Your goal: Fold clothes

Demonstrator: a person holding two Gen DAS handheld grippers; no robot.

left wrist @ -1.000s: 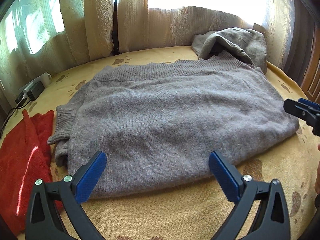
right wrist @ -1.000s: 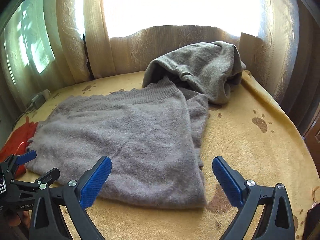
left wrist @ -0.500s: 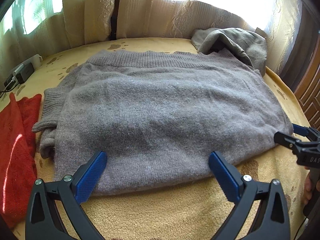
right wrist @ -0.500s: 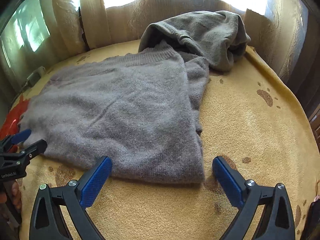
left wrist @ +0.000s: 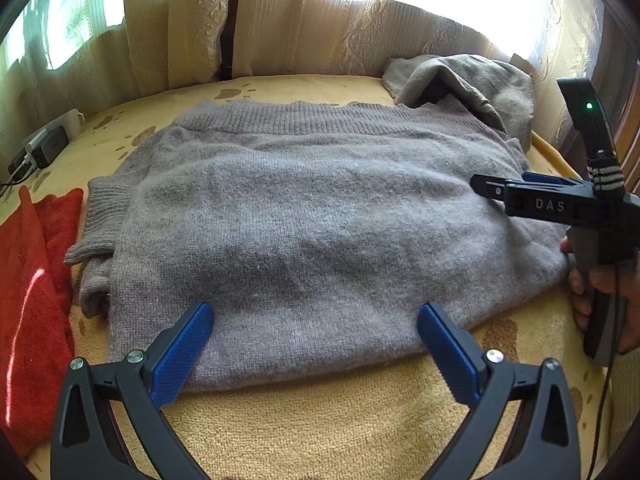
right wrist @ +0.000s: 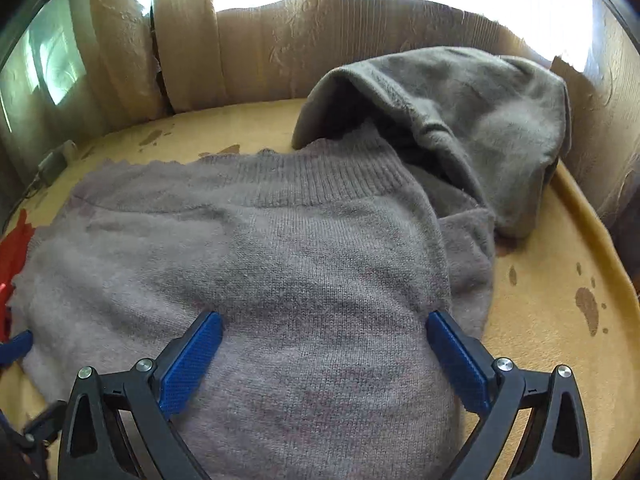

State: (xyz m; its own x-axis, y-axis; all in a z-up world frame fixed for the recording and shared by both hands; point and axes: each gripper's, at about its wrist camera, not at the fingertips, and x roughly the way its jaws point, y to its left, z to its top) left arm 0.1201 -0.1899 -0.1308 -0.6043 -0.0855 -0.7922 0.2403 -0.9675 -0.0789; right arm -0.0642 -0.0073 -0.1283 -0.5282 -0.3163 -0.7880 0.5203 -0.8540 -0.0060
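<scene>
A grey knitted sweater point(left wrist: 312, 216) lies spread flat on a yellow blanket point(left wrist: 320, 412), ribbed hem toward the curtains. My left gripper point(left wrist: 314, 334) is open, its blue pads at the sweater's near edge, nothing between them. My right gripper point(right wrist: 324, 350) is open too and hovers over the sweater point(right wrist: 256, 272), near its right side. In the left wrist view the right gripper point(left wrist: 500, 188) reaches in from the right above the knit, held by a hand point(left wrist: 600, 288). A second grey garment point(right wrist: 472, 120) lies bunched at the back right, overlapping the sweater's far corner.
A red cloth point(left wrist: 28, 292) lies on the left of the blanket. A power strip with plugs point(left wrist: 44, 148) sits at the far left by the cream curtains point(left wrist: 280, 32). Bare blanket with brown paw prints point(right wrist: 560, 320) lies right of the sweater.
Both grippers have moved forward and lower toward the sweater. The right gripper has come from beside the sweater's right edge to over the knit. Both stayed open.
</scene>
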